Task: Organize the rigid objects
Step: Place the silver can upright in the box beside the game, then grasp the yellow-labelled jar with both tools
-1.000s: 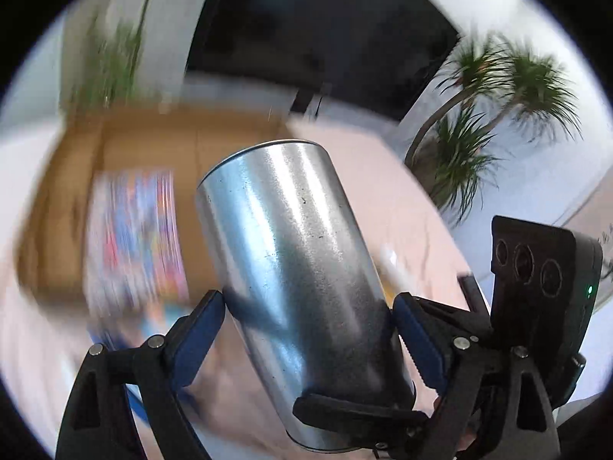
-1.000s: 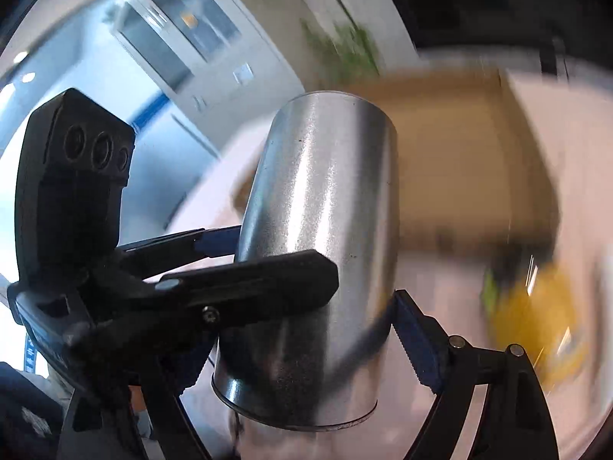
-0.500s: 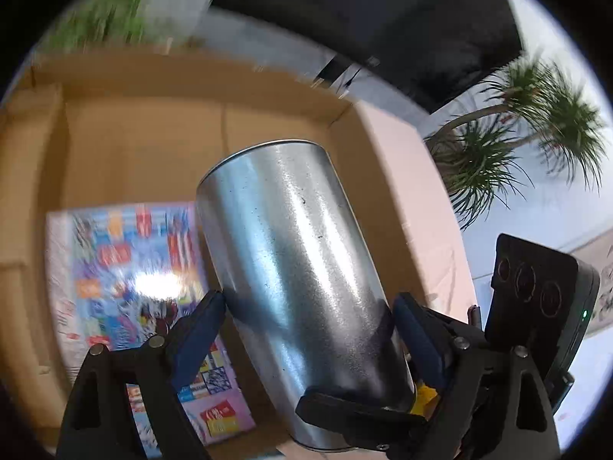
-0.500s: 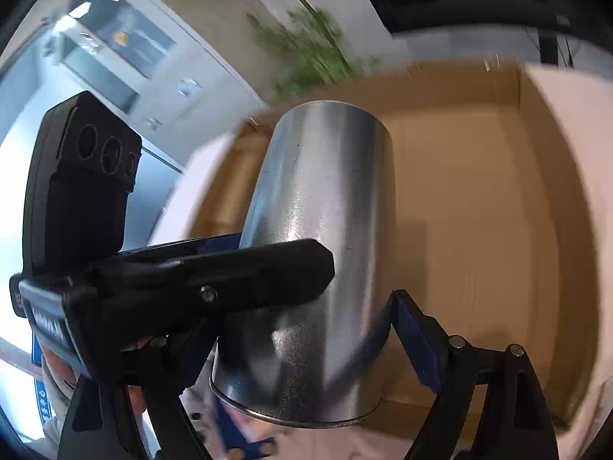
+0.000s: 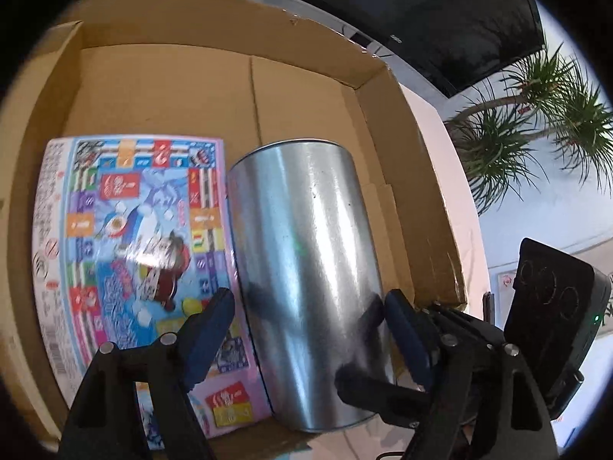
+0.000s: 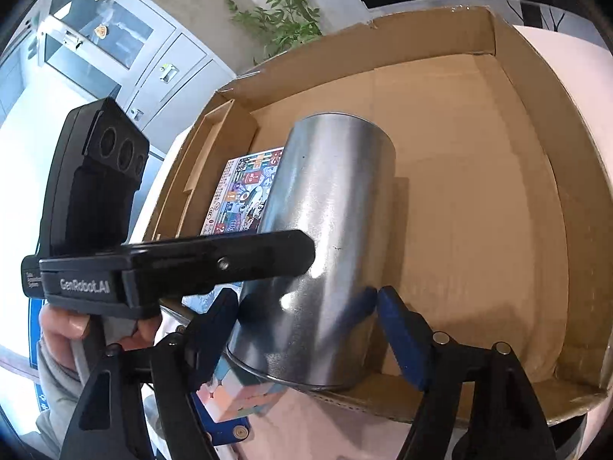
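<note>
The metal can (image 5: 306, 268) lies in the cardboard box (image 5: 153, 88), just right of a colourful flat pack (image 5: 130, 237). Both the left gripper (image 5: 306, 326) and the right gripper (image 6: 306, 318) flank its near end, jaws apart with gaps visible.
</note>
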The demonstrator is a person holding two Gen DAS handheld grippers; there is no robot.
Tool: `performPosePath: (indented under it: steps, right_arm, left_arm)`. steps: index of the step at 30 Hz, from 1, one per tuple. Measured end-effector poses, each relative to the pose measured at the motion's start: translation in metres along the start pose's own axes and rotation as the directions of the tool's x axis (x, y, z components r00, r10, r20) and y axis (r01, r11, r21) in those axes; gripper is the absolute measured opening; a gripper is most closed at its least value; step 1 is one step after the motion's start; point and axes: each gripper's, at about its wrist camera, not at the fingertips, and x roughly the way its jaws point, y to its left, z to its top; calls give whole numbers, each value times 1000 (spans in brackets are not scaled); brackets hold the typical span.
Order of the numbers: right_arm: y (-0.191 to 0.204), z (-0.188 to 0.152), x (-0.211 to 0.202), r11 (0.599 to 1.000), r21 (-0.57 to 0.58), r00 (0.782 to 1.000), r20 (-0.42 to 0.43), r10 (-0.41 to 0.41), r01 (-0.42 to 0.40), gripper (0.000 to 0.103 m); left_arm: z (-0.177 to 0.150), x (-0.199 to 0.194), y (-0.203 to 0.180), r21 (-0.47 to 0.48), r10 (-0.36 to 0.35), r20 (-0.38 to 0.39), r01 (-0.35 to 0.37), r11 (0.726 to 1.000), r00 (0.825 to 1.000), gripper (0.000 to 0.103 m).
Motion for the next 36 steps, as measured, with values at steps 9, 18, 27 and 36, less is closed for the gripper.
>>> performPosePath:
  steps: [9,18,27,36]
  right_arm:
    - [-5,-18,-79,990,-70,981,165,-106,119,87]
    - [-74,6,-63,928,-31,927,72,-368,370,0]
    - [-64,4,-90,945,-41,943,93,-320,325,24]
    - [-50,-66,-140,953,-120,953,157,-259,279,75]
  left_arm:
    - [-52,-79,3,57,277,197,-293,954,940,75]
    - [-85,-56,15,26,241,91,-244,969,966,66]
    - [-87,-84,-1,2,280,223,-288,958,934,68]
    - [-138,-124,-72,81,353,457,-433,898,817,87]
